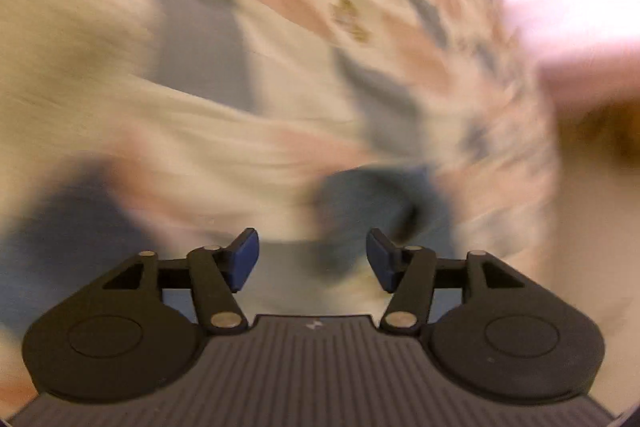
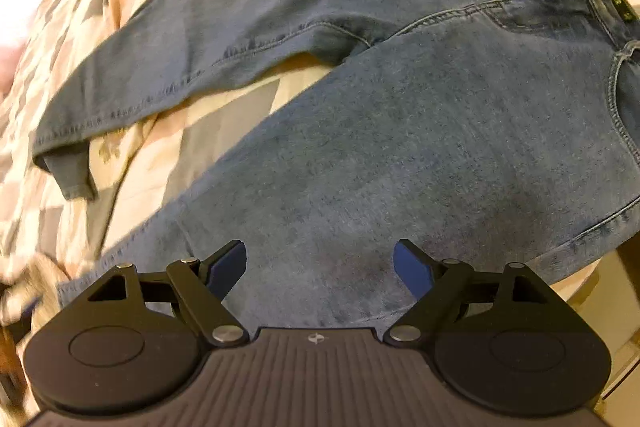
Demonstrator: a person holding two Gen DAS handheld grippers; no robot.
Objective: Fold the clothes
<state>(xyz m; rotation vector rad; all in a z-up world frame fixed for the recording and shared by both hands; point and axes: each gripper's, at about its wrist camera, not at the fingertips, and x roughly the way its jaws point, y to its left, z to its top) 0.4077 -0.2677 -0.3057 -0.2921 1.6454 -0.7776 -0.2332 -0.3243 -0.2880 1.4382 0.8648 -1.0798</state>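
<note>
A pair of blue jeans (image 2: 400,115) lies spread on a patchwork bedspread (image 2: 132,155), its waistband at the upper right and its two legs running down to the left. My right gripper (image 2: 320,269) is open and empty, just above the near leg's thigh. My left gripper (image 1: 312,259) is open and empty over the bedspread (image 1: 200,27); that view is heavily motion-blurred. A blurred blue-grey shape, perhaps denim (image 1: 376,203), lies just beyond its fingertips.
The bedspread is beige, pink and grey patchwork with wrinkles. The far leg's hem (image 2: 68,167) lies at the left. The bed's edge and a pale floor or furniture (image 2: 612,291) show at the right. A bright pink blur (image 1: 580,7) fills the left view's upper right.
</note>
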